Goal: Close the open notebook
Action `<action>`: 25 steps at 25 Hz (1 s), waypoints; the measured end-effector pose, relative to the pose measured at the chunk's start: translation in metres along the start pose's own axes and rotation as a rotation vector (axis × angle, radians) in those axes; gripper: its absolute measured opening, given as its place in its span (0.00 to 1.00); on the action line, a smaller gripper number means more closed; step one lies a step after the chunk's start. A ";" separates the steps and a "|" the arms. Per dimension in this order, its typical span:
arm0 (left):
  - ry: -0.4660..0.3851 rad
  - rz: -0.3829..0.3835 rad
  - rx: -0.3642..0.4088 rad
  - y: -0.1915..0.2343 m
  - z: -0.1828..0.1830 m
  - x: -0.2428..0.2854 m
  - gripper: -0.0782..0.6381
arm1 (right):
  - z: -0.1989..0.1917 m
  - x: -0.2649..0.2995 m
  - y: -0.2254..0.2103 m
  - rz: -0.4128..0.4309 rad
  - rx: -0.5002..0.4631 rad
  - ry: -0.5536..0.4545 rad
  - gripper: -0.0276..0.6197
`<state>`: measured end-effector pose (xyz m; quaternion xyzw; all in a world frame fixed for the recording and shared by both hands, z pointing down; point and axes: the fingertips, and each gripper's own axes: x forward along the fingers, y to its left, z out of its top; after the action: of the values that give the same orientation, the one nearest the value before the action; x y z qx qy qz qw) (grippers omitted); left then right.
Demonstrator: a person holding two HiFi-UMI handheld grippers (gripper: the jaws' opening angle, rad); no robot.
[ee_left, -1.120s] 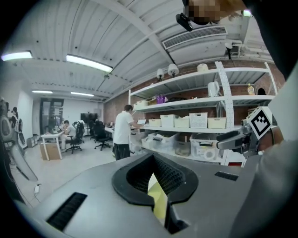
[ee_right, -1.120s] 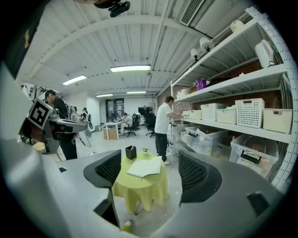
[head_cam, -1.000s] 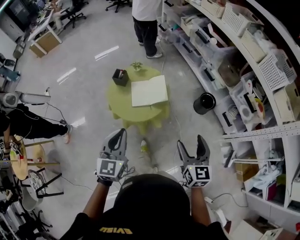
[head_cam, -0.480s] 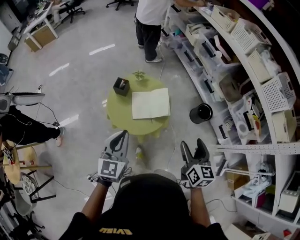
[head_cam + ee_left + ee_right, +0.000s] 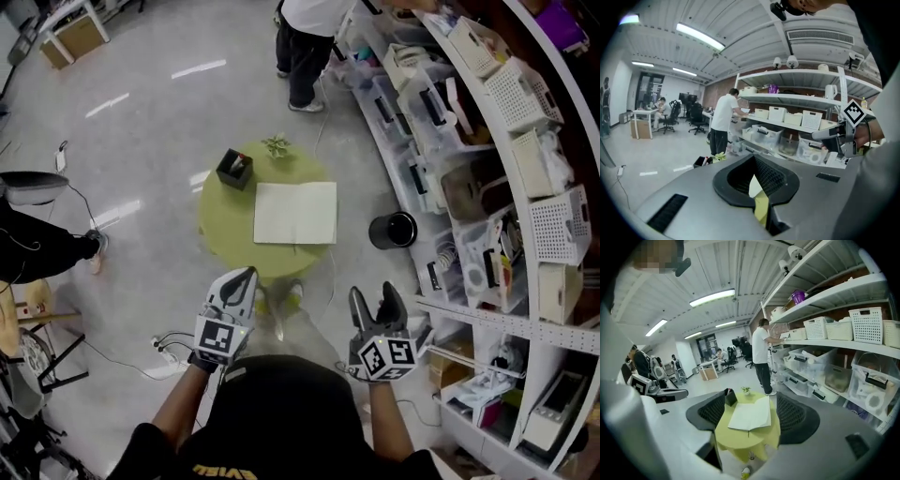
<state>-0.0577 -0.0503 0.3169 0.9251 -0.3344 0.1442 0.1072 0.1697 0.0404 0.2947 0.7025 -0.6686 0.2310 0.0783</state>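
Note:
The open notebook point(image 5: 295, 213) lies flat, white pages up, on a small round yellow-green table point(image 5: 225, 220). In the right gripper view the notebook point(image 5: 754, 412) shows between the jaws, far off on the table point(image 5: 740, 439). Both grippers are held over the floor, well short of the table. My left gripper point(image 5: 246, 278) has its jaws together with nothing in them; in the left gripper view only a thin slit remains at the left gripper point(image 5: 758, 190). My right gripper point(image 5: 375, 302) stands open and empty, as the right gripper point(image 5: 751, 420) also shows from its own camera.
A black pen holder point(image 5: 234, 169) and a small plant point(image 5: 277, 145) stand on the table's far side. A black round bin point(image 5: 392, 230) sits on the floor right of the table. Shelves with bins point(image 5: 506, 141) run along the right. A person point(image 5: 314, 37) stands beyond the table.
The table and notebook have drawn nearer and lower in the head view as I walk toward them. Both grippers have travelled forward with me; the right jaws look slightly narrower.

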 end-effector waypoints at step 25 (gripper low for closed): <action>0.161 -0.023 -0.009 0.014 -0.101 0.152 0.13 | -0.078 0.159 -0.033 0.070 0.038 0.147 0.51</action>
<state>0.0255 -0.1207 0.4641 0.9139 -0.3146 0.2155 0.1395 0.1849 -0.0677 0.4382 0.6611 -0.6807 0.2973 0.1055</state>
